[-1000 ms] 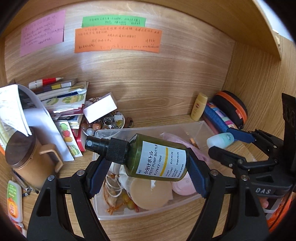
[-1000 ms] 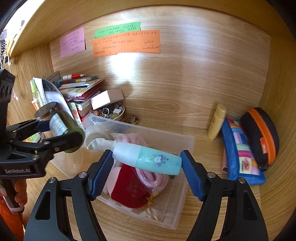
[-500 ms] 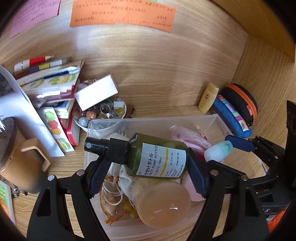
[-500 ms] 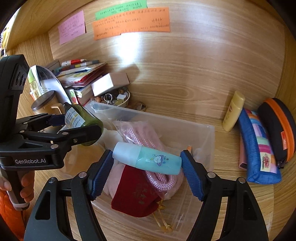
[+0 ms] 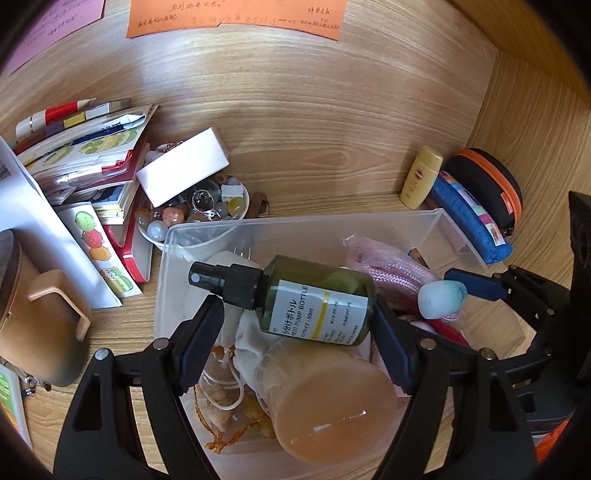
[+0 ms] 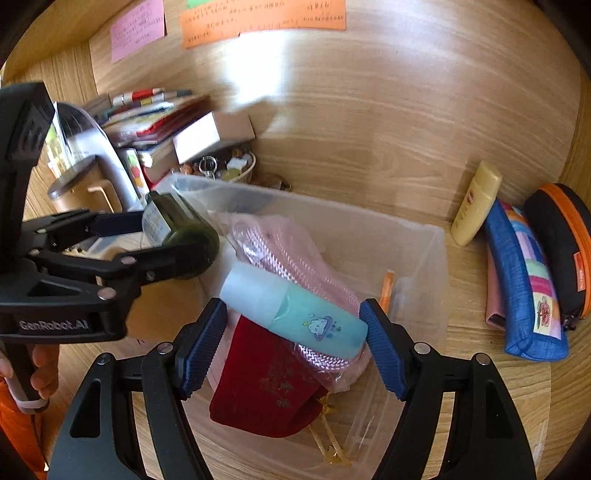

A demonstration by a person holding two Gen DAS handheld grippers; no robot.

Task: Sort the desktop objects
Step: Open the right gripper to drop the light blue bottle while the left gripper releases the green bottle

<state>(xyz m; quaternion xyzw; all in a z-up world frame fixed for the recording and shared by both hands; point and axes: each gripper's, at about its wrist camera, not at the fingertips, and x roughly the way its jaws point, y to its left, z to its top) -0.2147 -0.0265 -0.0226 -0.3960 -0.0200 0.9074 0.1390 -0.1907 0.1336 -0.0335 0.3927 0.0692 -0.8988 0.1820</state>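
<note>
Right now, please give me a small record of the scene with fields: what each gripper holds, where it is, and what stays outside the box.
left gripper: shut on green spray bottle, lying crosswise between the fingers
right gripper: shut on turquoise bottle, also crosswise
position: both bottles over the clear plastic box
box contents: pink cord, red pouch, round tan lid
outside, right: yellow bottle, blue pencil case, black case
outside, left: stack of books, white carton

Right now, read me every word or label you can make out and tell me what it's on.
"PETIT PUMP BOTTLE", with Japanese characters: green spray bottle label.
"GenRobot.AI": left gripper body.
"UV": yellow tube, the rest too small.
Orange note, pink note: handwriting unreadable.
Teal bottle: cloud picture only.
</note>
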